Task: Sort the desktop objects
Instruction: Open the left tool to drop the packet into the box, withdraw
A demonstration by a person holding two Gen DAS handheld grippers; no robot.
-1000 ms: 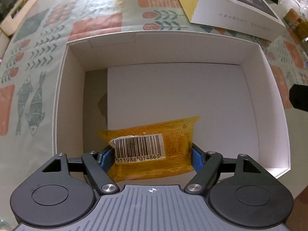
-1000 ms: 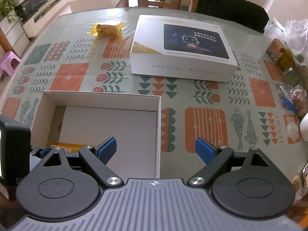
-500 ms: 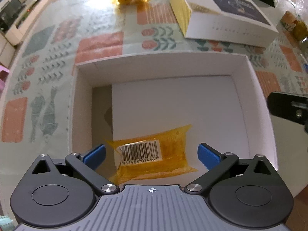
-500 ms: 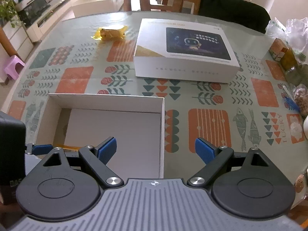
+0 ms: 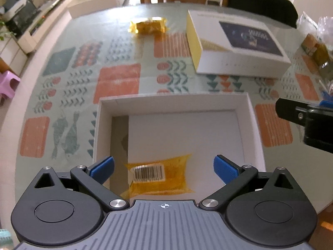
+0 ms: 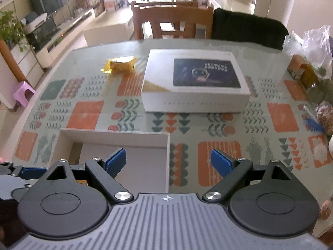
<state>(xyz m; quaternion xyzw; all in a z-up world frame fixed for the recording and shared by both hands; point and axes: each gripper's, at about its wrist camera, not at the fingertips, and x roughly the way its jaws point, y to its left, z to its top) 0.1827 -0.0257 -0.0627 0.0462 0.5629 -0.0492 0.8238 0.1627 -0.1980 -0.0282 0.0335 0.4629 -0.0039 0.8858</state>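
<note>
A yellow snack packet with a barcode (image 5: 159,177) lies flat in the near part of an open white box (image 5: 251,125). My left gripper (image 5: 164,167) is open and empty, raised above the packet. A second yellow packet (image 5: 148,26) lies on the far side of the table; it also shows in the right wrist view (image 6: 120,64). My right gripper (image 6: 168,162) is open and empty, hovering over the white box's right wall (image 6: 167,156).
A closed white product box (image 6: 195,81) sits at the far middle of the patterned table. Bags and small packets (image 6: 312,77) crowd the right edge. A wooden chair (image 6: 172,20) stands behind the table. The right gripper's body (image 5: 308,120) shows at the left view's right edge.
My left gripper has opened, let go of the barcode packet in the white box, and lifted up and back. My right gripper has also risen and pulled back a little.
</note>
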